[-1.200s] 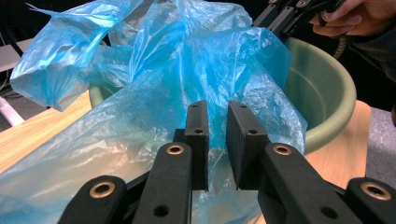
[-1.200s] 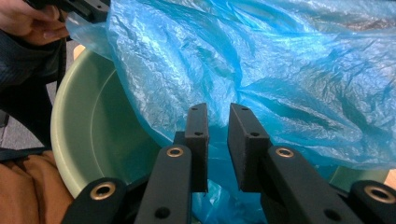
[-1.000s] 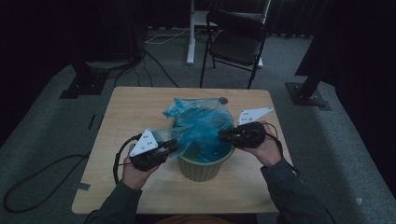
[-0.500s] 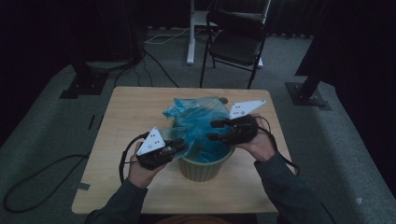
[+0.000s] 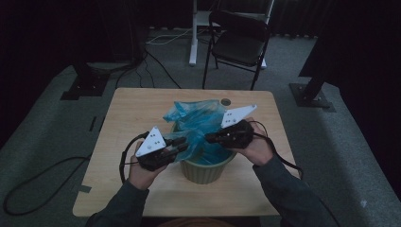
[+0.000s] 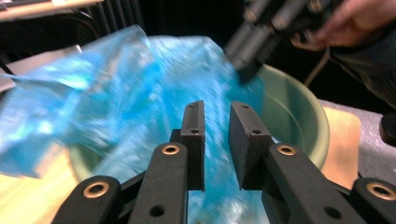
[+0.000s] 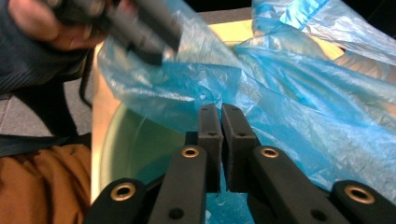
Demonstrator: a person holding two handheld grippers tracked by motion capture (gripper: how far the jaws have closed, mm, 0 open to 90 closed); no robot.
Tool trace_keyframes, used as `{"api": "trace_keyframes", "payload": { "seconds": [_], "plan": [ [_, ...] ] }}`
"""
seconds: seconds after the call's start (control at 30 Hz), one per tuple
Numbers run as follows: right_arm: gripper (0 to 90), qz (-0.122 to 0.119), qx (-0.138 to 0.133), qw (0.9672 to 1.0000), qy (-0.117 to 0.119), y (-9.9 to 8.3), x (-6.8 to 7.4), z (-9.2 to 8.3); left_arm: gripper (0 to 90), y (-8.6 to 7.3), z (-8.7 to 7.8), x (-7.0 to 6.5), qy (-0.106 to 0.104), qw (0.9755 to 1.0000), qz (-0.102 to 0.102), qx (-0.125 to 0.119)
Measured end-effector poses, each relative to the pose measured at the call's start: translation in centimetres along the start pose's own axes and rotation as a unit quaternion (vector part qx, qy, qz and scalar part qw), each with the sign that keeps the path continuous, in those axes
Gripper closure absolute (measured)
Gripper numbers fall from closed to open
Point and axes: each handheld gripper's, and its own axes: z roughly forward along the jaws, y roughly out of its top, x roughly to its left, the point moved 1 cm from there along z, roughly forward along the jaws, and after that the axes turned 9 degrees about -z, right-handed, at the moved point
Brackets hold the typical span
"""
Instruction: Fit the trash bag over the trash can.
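Observation:
A pale green bowl [image 5: 208, 171] stands in the middle of the wooden table [image 5: 132, 109], and a crumpled blue plastic bag [image 5: 198, 116] rises out of it. My left gripper [image 5: 182, 144] is at the bag's left side. Its jaws stand a small gap apart, with the bag [image 6: 116, 84] and the bowl's inside [image 6: 289, 107] behind them. My right gripper [image 5: 208, 138] reaches in from the right over the bowl. In the right gripper view its jaws [image 7: 220, 109] are pressed together on the bag's film [image 7: 303, 93], above the bowl [image 7: 140, 140].
A black folding chair [image 5: 239, 42] and a white stand leg [image 5: 193, 33] are beyond the table's far edge. Cables lie on the grey floor [image 5: 47, 175] at the left. A small round hole [image 5: 226, 101] sits in the table behind the bag.
My right gripper has shifted left, further in over the bowl, after a slight rise. My left gripper has edged right toward the bag. The bag has shifted a little.

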Motion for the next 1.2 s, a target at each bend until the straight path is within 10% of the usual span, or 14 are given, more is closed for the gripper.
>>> {"api": "trace_keyframes", "payload": {
  "seconds": [0.27,0.7,0.87,1.2],
  "plan": [
    [88.2,-0.002,0.001,1.0000,-0.001,-0.8,0.3,-0.6,74.0,1.8,0.1,2.4,0.039,0.9991,-0.008,0.014],
    [88.5,-0.011,-0.002,0.9999,-0.004,-0.8,0.3,-0.8,64.3,1.2,4.6,5.3,0.035,0.9924,-0.035,0.113],
    [89.6,-0.021,0.007,0.9997,-0.010,-0.9,0.5,-1.1,83.5,1.6,4.3,6.1,0.036,0.9928,-0.062,0.096],
    [89.8,-0.015,0.014,0.9996,-0.019,-1.7,0.4,-2.3,89.5,2.2,2.8,8.6,0.071,0.9891,-0.101,0.080]
  ]
}}
